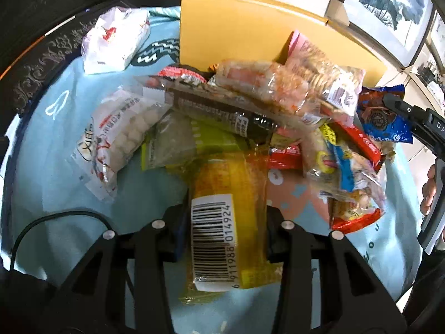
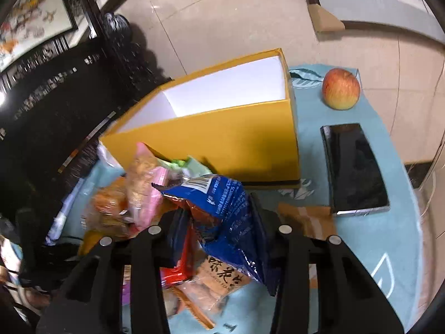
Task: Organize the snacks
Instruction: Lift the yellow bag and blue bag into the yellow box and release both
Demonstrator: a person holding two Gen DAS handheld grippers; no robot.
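Observation:
A pile of snack packets (image 1: 278,105) lies on the light blue tablecloth in front of an open yellow box (image 1: 250,33). My left gripper (image 1: 225,225) is shut on a yellow packet (image 1: 228,214) with a barcode label, at the near edge of the pile. My right gripper (image 2: 219,231) is shut on a blue packet (image 2: 230,208), held above the pile's right side; it also shows in the left wrist view (image 1: 381,117). The box (image 2: 222,136) stands just beyond it, its white inside bare.
A white packet (image 1: 114,39) lies at the far left of the cloth. A red-yellow apple (image 2: 340,88) and a black phone (image 2: 354,167) lie right of the box. Dark carved furniture (image 2: 55,97) stands behind on the left. A cable (image 1: 55,217) runs near my left gripper.

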